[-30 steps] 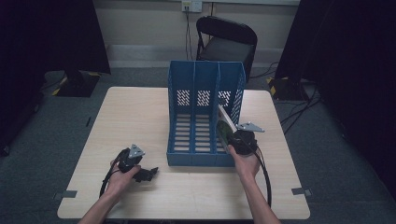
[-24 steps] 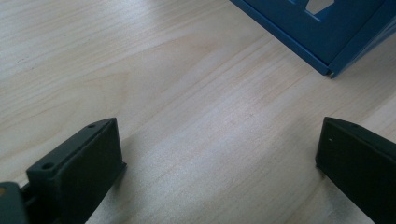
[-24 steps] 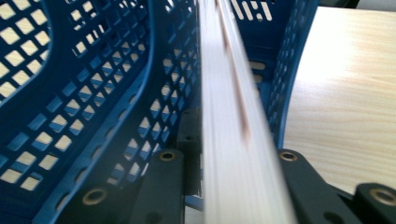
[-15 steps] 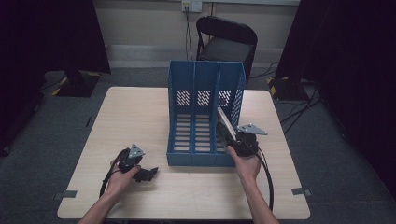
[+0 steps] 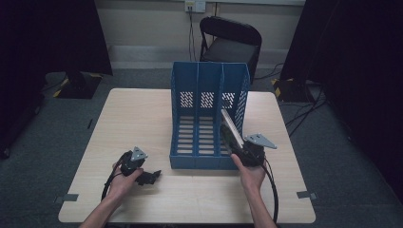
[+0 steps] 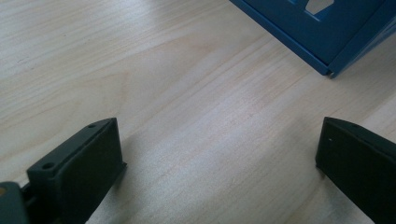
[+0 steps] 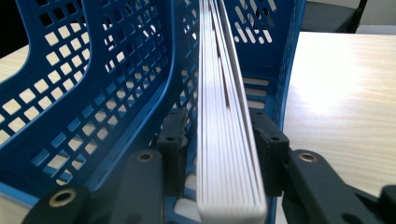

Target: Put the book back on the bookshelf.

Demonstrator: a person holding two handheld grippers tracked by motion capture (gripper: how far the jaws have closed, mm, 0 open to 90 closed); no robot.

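A blue three-slot file rack (image 5: 209,85) stands on the pale wooden table (image 5: 142,114). My right gripper (image 5: 237,146) is shut on a thin white-edged book (image 5: 231,128). The book leans up and back over the rack's right slot. In the right gripper view the book's page edge (image 7: 224,116) runs straight ahead between both black pads (image 7: 268,144), inside the right slot's perforated walls (image 7: 93,93). My left gripper (image 5: 151,176) rests low on the table left of the rack's front. It is open with nothing between its jaws (image 6: 219,158), and the rack's corner (image 6: 327,32) lies ahead.
A black folding chair (image 5: 230,45) stands behind the table. Dark curtains hang at both sides. Cables trail from each gripper toward the table's front edge. Bare tabletop lies left of the rack and along the front.
The right gripper with the book has shifted very slightly toward the table's front. The left gripper has stayed where it was.
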